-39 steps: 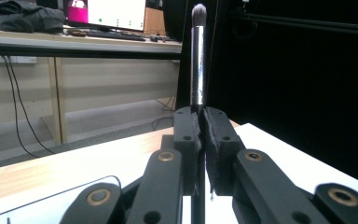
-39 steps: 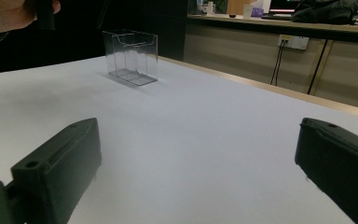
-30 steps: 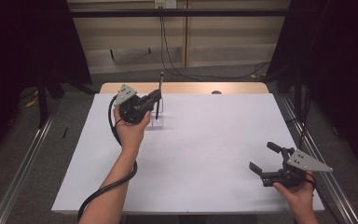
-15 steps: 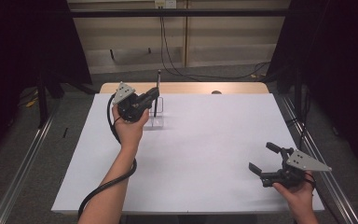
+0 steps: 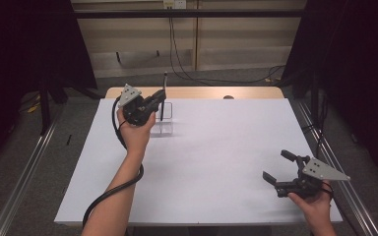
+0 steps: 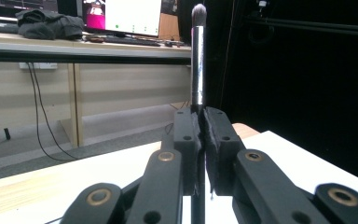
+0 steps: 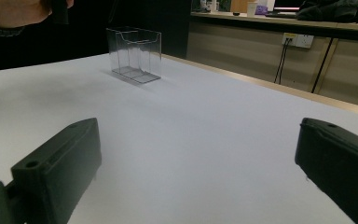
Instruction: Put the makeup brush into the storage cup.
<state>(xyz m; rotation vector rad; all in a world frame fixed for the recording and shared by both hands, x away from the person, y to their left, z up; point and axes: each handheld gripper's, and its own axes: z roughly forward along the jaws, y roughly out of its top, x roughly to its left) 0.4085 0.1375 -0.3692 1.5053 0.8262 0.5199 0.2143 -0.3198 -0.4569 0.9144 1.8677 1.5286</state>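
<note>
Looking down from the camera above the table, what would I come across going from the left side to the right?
Left gripper, shut on a makeup brush held upright → clear plastic holder just right of it → bare white table → right gripper, jaws open, at the near right corner.

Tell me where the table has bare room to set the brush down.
The white table is bare across its middle, between the clear holder and the right claw. The near left, beside the forearm, and the far right corner are also free. It is crowded only at the far left, where the left claw grips the upright brush above the holder.
</note>
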